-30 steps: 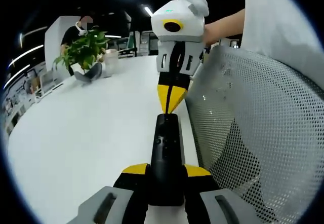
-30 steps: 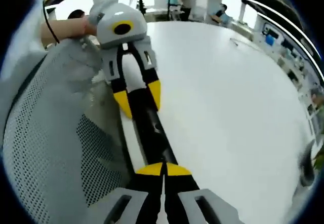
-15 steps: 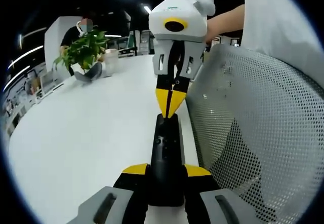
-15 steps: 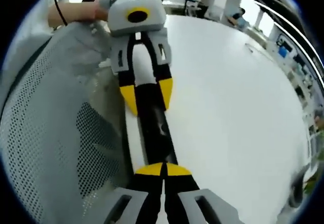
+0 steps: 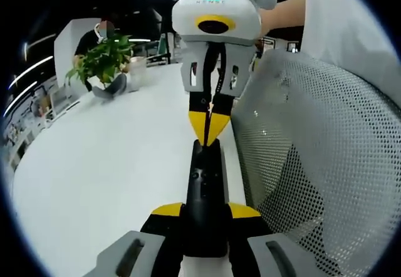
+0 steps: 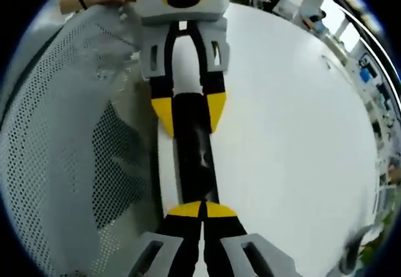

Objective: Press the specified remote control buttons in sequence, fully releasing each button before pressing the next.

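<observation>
In the left gripper view, the left gripper clamps its yellow-tipped jaws on the near end of the black remote control, which runs up the centre of the frame along the white table edge. The right gripper comes down from the top, jaws pressed together, tips touching the remote's far end. A mesh chair back fills the right side, and a potted plant stands at upper left.

faint lettering on right gripper, unreadable

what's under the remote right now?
The white table lies under the black remote. The left hand-held gripper is clamped on its near end; the shut right hand-held gripper tips meet its far end. Its underside and whether it rests on the table stay hidden.
</observation>
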Demonstrator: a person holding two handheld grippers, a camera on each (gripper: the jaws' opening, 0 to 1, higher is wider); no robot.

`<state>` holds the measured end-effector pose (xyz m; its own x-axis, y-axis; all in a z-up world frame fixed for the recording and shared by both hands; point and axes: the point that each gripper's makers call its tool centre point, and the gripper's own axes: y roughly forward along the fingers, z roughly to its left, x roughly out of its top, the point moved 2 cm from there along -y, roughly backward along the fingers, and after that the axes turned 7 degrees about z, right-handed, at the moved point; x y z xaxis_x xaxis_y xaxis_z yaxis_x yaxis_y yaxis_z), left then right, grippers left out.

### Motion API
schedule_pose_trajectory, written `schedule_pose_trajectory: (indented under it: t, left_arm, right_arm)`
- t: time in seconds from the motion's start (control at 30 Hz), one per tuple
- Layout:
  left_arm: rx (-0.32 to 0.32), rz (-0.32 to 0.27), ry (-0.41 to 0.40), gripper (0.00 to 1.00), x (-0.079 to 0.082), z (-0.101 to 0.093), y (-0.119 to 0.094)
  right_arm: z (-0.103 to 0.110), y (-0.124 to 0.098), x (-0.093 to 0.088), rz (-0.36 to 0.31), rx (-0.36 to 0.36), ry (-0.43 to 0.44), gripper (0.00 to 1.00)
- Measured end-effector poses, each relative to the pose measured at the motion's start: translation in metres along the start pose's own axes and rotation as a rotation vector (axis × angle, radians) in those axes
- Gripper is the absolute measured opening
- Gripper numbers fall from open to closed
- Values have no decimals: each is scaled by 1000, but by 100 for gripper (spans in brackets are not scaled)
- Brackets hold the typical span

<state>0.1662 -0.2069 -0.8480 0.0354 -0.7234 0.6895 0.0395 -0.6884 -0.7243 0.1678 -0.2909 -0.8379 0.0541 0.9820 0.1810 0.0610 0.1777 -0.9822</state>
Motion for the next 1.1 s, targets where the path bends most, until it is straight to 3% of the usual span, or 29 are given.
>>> schedule_pose_trajectory:
  t: [0.33,0.43,0.53,0.67,0.73,0.77,0.83,0.93,1.1]
  left_arm:
    - [0,14,-1,25,0,0,1]
    - [-1,13,2,25,0,0,1]
    - [1,14,-3,25,0,0,0]
    - [-3,9,-2,25,0,0,1]
    - [0,6,-4,25,0,0,0]
    - [0,5,-4,25,0,0,0]
    - [-1,5,-6,25,0,0,0]
    - [-2,1,-6,25,0,0,0]
    - [1,0,-8,25,0,0,0]
  right_arm:
    - [2,0,-1,-25,-63,-24,0]
    - [0,0,-1,-73,-43,62,0]
    - [-3,-1,-1,-173,0,190,0]
    - [-1,-3,-5,-298,-21,280,0]
    - [0,-3,-5,-319,-3,332,0]
    - [-2,-5,-5,-292,9,308,0]
    - [-10,-10,6,-343,-43,281,0]
    - [-5,-9,14,-313,1,246,0]
    - [5,3,14,-200,-2,48,0]
